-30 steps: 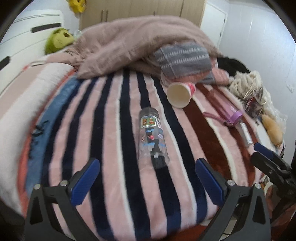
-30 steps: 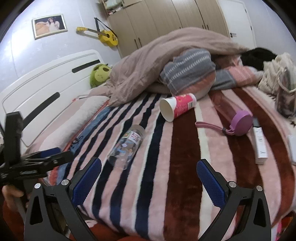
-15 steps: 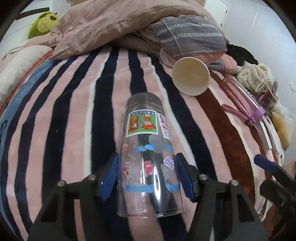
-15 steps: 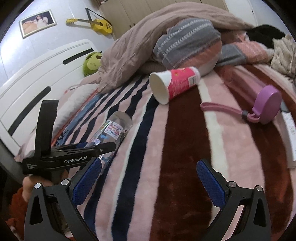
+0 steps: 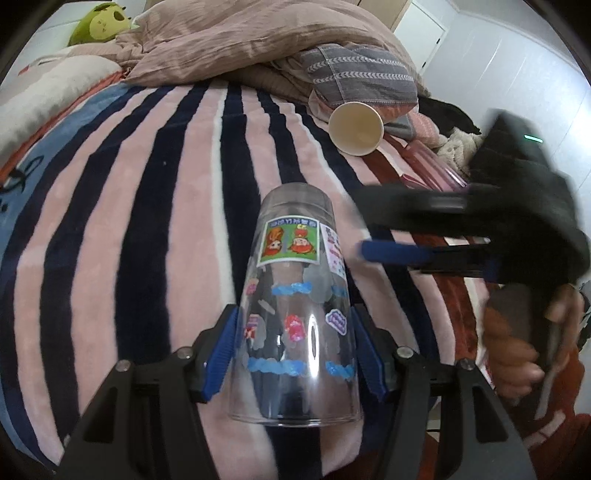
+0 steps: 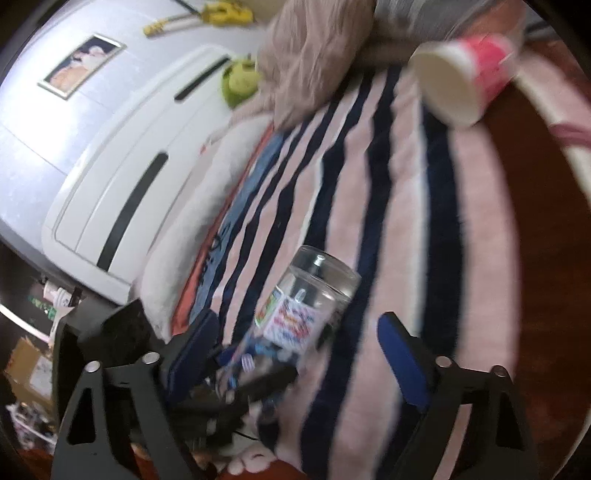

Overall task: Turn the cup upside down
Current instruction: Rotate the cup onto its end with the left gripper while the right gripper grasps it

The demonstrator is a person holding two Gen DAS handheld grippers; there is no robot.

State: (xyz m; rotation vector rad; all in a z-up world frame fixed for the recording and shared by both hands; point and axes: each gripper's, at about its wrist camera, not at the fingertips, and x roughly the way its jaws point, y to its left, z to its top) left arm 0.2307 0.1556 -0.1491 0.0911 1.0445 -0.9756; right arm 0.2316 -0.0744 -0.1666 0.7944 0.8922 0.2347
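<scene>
The left gripper (image 5: 294, 354) clamps a clear sticker-covered cup (image 5: 295, 314) lying on the striped blanket (image 5: 110, 221), its rim nearest the camera. The right gripper (image 5: 424, 254), blurred, reaches in from the right. A paper cup (image 5: 356, 128) lies farther ahead.

The blanket (image 5: 155, 192) is pink with navy and white stripes, going dark red on one side and light blue on the other. The cup (image 5: 295, 314) is clear with stickers: a green-edged cartoon label, blue wavy bands, pink and purple bits. The paper cup (image 6: 465, 74) is cream inside, red and pink outside. The pillow (image 5: 362, 74) is grey with a pale chevron pattern, the duvet (image 5: 229, 40) dusty pink, the plush (image 5: 99, 22) green. Both grippers are black with blue pads (image 5: 221, 350).
</scene>
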